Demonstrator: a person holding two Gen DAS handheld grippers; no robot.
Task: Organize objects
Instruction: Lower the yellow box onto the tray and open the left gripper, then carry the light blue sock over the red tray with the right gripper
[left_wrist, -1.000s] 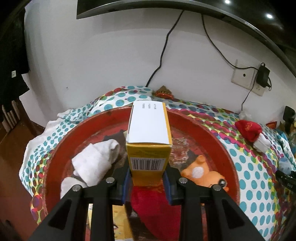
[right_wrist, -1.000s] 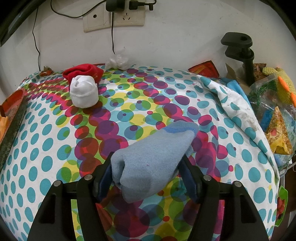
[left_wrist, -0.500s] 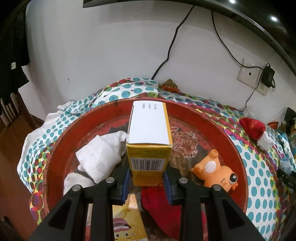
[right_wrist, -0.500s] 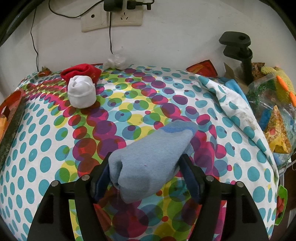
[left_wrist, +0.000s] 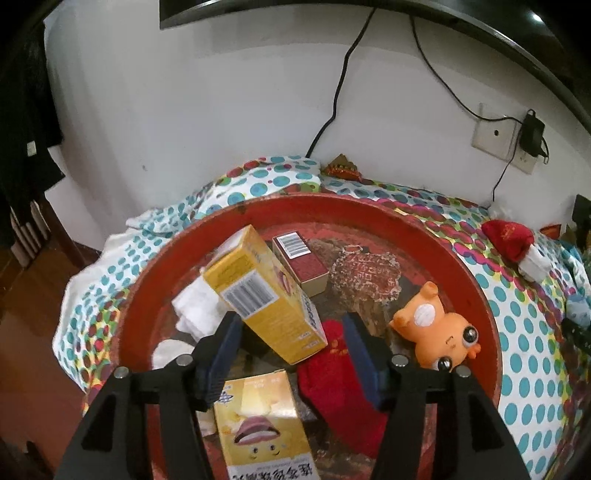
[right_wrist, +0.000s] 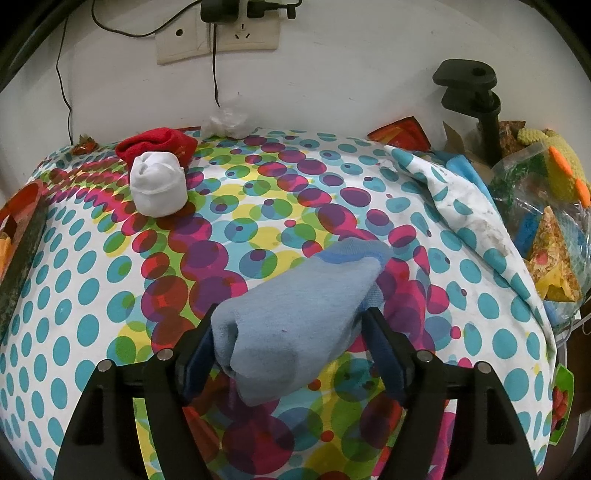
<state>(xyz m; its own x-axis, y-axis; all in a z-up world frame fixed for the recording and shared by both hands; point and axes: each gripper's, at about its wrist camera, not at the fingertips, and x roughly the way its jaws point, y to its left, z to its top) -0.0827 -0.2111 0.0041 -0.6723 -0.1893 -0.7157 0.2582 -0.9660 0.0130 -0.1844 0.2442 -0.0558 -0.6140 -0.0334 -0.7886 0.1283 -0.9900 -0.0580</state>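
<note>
Polka-dot cloth covers the desk (right_wrist: 258, 229) against a white wall. Half a second ago the left tool (left_wrist: 290, 343) pinched the yellow box (left_wrist: 266, 295); now its fingers are spread and the box lies tilted just ahead of them in the red tray (left_wrist: 476, 280), barcode end up. Around it in the tray: a maroon box (left_wrist: 301, 262) beyond, white cloth (left_wrist: 197, 310) left, an orange toy (left_wrist: 439, 332) right, a red sock (left_wrist: 340, 373) and another yellow carton (left_wrist: 258, 432) nearest; its print is too distorted to read. The right tool (right_wrist: 291, 349) is unchanged, pinching the blue sock (right_wrist: 299, 321).
</note>
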